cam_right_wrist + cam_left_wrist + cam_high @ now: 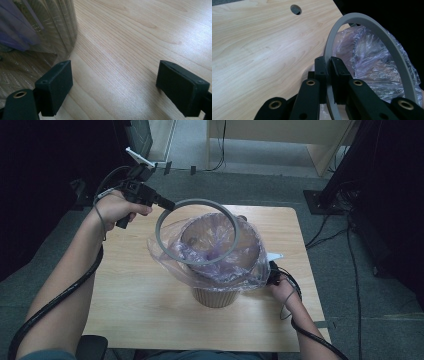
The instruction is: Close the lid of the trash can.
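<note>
The grey ring (pixel 197 231) is pinched at its rim between the closed jaws of the left gripper (pixel 165 203), and from that grip its hoop sweeps away beyond the jaw tips and hangs tilted over the mouth of the bin (pixel 216 295), the clamped side higher and the far side dipping toward the bin's opening. In the left gripper view the ring (pixel 372 22) runs edge-on between the two pads of the left gripper (pixel 328 65) and then arcs up and to the right of them, with crinkled plastic showing through the hoop. The bin is a ribbed tan container standing upright on the surface (pixel 135 290); it is lined with a translucent purple bag (pixel 170 252), whose loose top spills out over the rim all round. What lies at the bottom of the bag cannot be made out. The right gripper (pixel 272 276) sits low beside the bin's right side; in its own view the right gripper (pixel 115 87) has its jaws standing wide apart with only bare surface (pixel 140 37) between them, and the bin's wall (pixel 55 27) rises just beyond the left jaw, the bag's (pixel 15 27) folds draped over it.
</note>
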